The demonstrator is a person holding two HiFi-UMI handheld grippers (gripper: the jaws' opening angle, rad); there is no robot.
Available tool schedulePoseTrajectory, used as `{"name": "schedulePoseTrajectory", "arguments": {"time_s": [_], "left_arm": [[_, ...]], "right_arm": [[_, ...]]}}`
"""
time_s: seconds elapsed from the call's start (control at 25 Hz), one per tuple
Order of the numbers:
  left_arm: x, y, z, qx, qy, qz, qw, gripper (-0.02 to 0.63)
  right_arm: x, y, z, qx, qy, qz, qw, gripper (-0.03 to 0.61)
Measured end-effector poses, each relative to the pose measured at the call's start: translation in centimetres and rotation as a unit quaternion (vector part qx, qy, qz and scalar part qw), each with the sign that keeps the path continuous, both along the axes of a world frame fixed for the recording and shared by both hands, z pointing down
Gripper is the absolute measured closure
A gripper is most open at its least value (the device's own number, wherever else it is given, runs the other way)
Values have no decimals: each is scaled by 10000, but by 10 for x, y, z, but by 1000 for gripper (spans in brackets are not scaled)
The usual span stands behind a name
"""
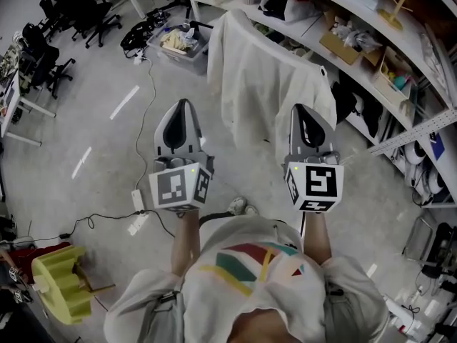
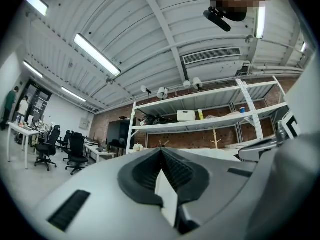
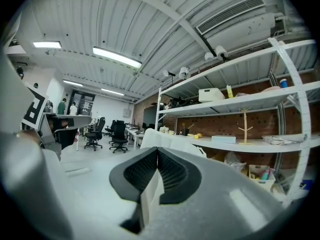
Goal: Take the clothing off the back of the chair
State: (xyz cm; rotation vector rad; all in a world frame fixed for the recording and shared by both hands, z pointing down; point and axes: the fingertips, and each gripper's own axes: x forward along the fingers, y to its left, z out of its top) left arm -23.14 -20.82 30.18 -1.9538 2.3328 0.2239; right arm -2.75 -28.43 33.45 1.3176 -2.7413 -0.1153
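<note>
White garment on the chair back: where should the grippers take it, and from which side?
Likely the top fold of the garment, one corner per gripper, coming level from the near side. It drapes over the chair back, so that ridge stands raised while the rest hangs flat. The left gripper and right gripper are shut and empty: open first.

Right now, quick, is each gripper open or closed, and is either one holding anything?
Left gripper: closed, holding nothing.
Right gripper: closed, holding nothing.
The white clothing hangs ahead of both, untouched.
</note>
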Motion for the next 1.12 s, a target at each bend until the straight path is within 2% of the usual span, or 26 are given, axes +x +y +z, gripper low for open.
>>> {"name": "schedulePoseTrajectory", "arguments": {"time_s": [0.16, 0.24, 0.32, 0.44, 0.6, 0.64, 0.68, 0.8, 0.96, 1.12], "left_arm": [[-3, -7, 1, -34, -22, 106, 9999, 600], [-6, -9, 3, -35, 0, 159, 9999, 600], [-8, -11, 3, -16, 21, 223, 9997, 600], [-5, -23, 2, 3, -133, 414, 9991, 598], [-3, -58, 2, -22, -502, 654, 9966, 594], [-5, -68, 1, 5, -526, 730, 9959, 569], [-8, -78, 0, 32, -510, 820, 9953, 484], [-26, -109, -2, 18, -359, 959, 9947, 444], [-55, -159, 13, -315, -474, 925, 9941, 384], [-61, -204, 35, -733, -775, 1116, 9880, 373]], "right_arm": [[4, -7, -3, 65, -36, 343, 9994, 567], [7, -10, -4, 69, -78, 523, 9986, 492], [8, -13, -4, 7, -135, 614, 9980, 378], [11, -21, -3, -41, -147, 805, 9966, 336], [16, -33, 2, -100, -58, 1042, 9945, 315], [17, -35, 3, -108, -49, 1088, 9940, 310], [18, -38, 4, -113, -42, 1131, 9935, 307], [15, -43, 4, -140, 6, 1231, 9923, 297], [11, -48, 6, -188, 64, 1401, 9899, 283], [9, -55, 15, -345, 61, 1614, 9863, 279]]}}
